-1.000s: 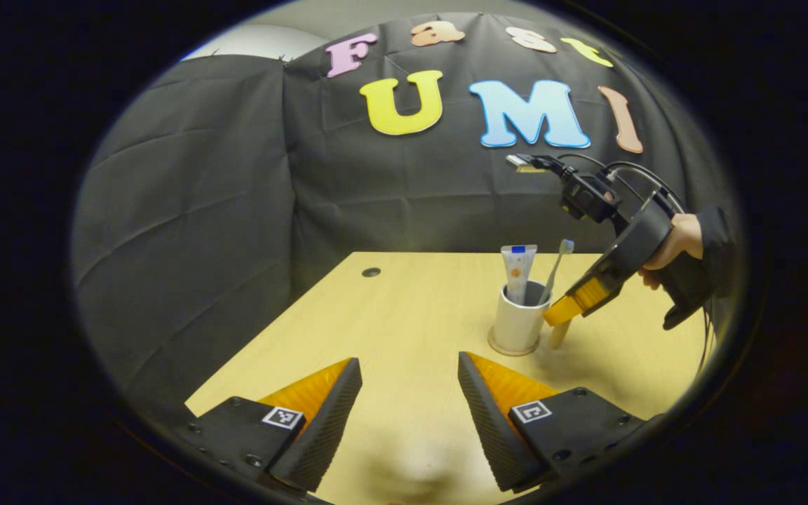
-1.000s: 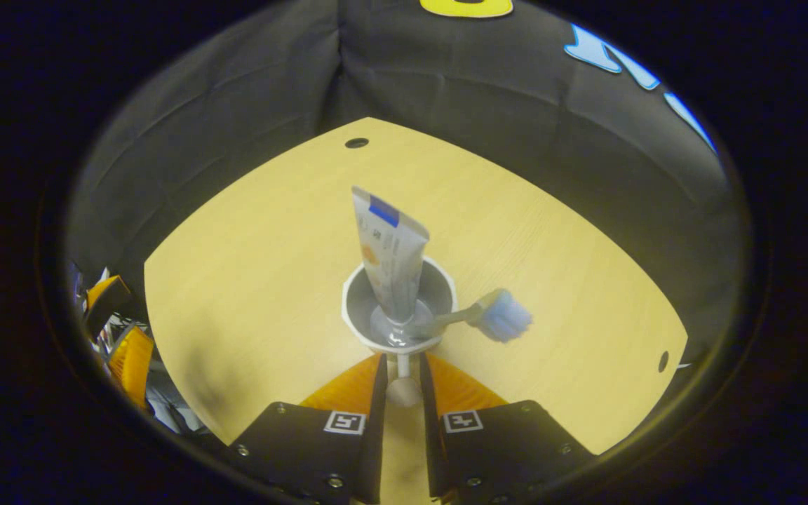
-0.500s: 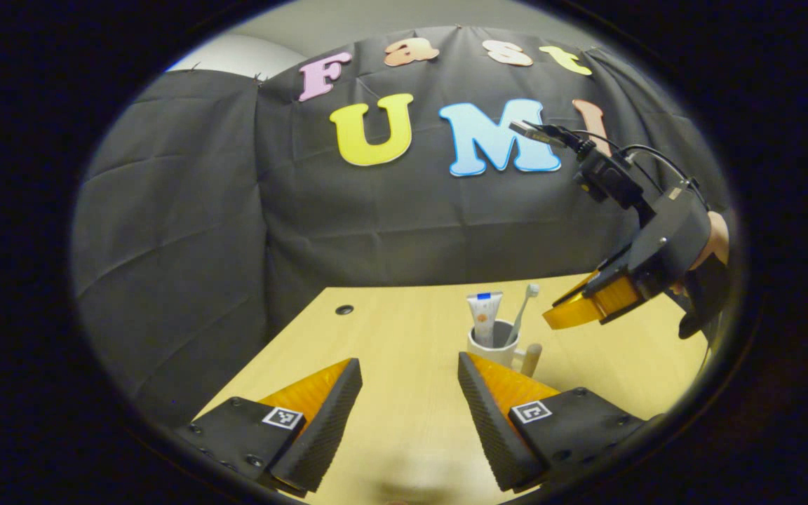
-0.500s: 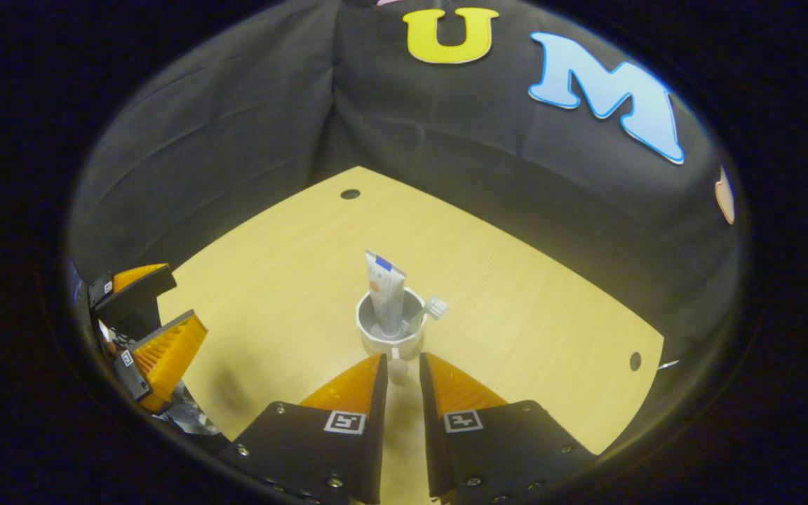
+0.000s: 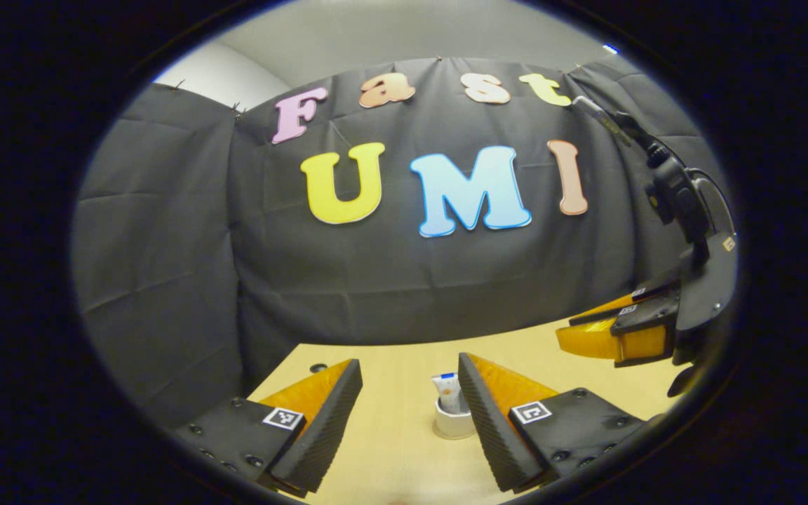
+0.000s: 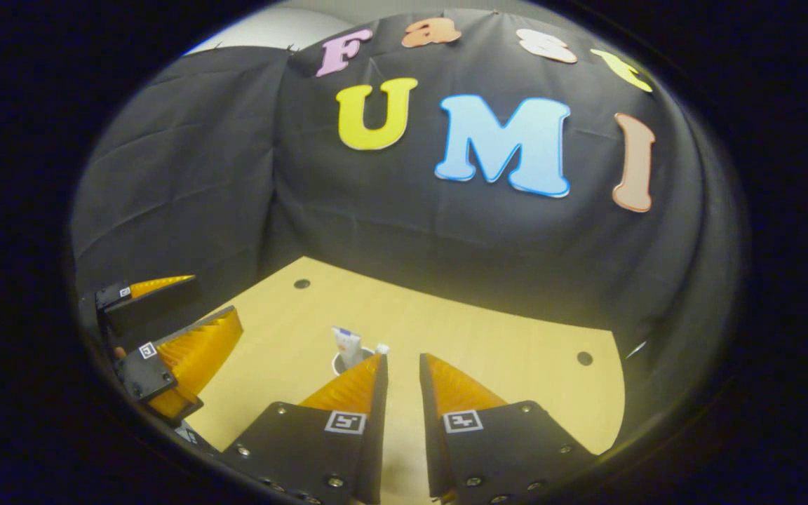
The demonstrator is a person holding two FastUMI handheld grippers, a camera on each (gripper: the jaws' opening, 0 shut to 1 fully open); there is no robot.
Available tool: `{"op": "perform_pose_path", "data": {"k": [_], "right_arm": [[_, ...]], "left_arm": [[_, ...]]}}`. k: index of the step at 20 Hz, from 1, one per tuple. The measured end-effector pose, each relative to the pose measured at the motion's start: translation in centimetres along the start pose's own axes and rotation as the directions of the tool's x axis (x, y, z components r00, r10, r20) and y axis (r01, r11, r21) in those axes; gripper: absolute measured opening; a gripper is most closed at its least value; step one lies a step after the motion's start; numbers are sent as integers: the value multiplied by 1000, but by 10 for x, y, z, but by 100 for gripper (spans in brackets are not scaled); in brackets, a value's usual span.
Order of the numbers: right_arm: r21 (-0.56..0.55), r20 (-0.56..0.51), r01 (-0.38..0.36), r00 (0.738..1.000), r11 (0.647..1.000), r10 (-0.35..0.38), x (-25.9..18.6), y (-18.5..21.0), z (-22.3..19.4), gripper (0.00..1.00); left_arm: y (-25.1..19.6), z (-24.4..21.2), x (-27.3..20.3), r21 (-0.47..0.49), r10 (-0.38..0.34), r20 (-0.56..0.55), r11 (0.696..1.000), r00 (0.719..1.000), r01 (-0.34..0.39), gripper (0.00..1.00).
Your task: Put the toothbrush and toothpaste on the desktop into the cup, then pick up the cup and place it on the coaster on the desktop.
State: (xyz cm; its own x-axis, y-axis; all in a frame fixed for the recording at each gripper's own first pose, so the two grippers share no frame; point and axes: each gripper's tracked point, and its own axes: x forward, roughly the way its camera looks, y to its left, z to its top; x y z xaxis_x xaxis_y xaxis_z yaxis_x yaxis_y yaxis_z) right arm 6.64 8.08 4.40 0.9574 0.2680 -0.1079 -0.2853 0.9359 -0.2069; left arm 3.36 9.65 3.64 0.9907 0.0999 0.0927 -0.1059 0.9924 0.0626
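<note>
- In the left gripper view, the left gripper (image 5: 409, 382) sits at six o'clock, raised above the pale wooden desktop (image 5: 390, 449). Its two fingers stand wide apart, with nothing held between them.
- Through that gap, just inside the finger on the five o'clock side, stands the small white cylindrical cup (image 5: 452, 425), upright on the desktop and partly covered by that finger.
- The white toothpaste tube with a blue band and orange mark (image 5: 448, 394) stands upright inside the cup, its flat crimped end uppermost.
- At three o'clock in the same view is the right gripper (image 5: 590, 335), lifted clear of the desktop and well apart from the cup; from this side I cannot tell how far its fingers are parted.
- In the right gripper view, the right gripper's own fingers at six o'clock are separated by a narrow gap and hold nothing.
- Just beyond the tip of its seven o'clock finger the cup's rim and the toothpaste tube show, with the pale head of the toothbrush (image 6: 381, 348) poking up beside the tube.
- The coaster cannot be made out under the cup in either view.
- At nine o'clock in the right gripper view the left gripper appears again, fingers spread and empty.
</note>
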Motion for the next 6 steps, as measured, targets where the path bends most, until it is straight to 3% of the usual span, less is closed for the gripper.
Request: {"op": "perform_pose_path", "data": {"k": [1, 2, 4, 5, 6], "right_arm": [[15, 36, 20, 999, 1000, -20, -8, -3, 8, 28], [28, 63, 38, 997, 999, -40, -15, -6, 13, 34], [56, 103, 70, 992, 996, -75, -29, -14, 20, 31], [71, 124, 75, 989, 995, -83, -34, -17, 22, 45], [81, 134, 84, 986, 993, -95, -40, -20, 22, 52]], "left_arm": [[-4, 10, 0, 3, -3, 18, 1000, 1000, 3, 89], [-9, 19, -1, 0, -8, 33, 1000, 999, 8, 92], [-18, 36, -2, -19, -20, 64, 1000, 998, 22, 92], [-22, 44, -4, -28, -27, 78, 999, 997, 29, 92], [-26, 49, -5, -32, -33, 86, 999, 996, 36, 92]]}}
